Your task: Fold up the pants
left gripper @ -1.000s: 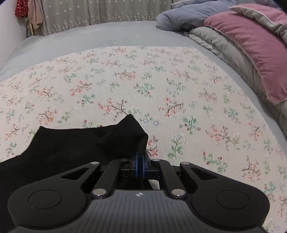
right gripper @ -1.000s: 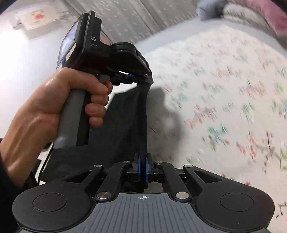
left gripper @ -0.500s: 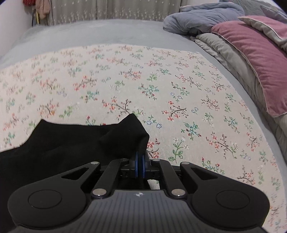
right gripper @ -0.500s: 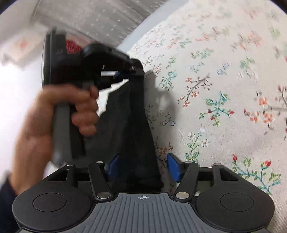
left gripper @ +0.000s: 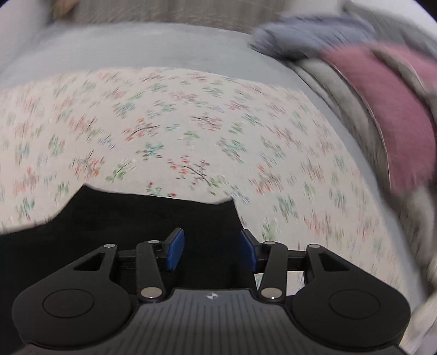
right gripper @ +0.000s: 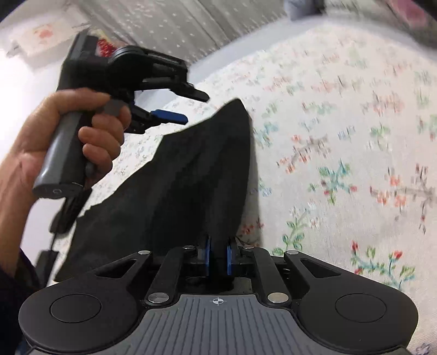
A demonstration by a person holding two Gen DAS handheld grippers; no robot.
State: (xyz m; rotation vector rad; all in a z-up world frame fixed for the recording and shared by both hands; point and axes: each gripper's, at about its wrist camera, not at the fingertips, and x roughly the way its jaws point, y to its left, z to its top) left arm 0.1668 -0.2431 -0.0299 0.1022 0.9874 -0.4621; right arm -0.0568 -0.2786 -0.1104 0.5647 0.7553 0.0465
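floral bedspread (left gripper: 191, 114) | pink pillow (left gripper: 387, 114) right, on grey bedding (left gripper: 341, 90) | blue-grey blanket (left gripper: 308, 35) | curtain (right gripper: 174, 24) behind

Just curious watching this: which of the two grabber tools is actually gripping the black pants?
The right gripper: its blue pads pinch the black pants. The left gripper has just been opening, its pads apart and clear of the cloth.

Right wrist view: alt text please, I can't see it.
The right tool is shut on a corner of the black fabric pants over a floral bedspread. A hand holds the left tool, jaws just opened, clear of the cloth.
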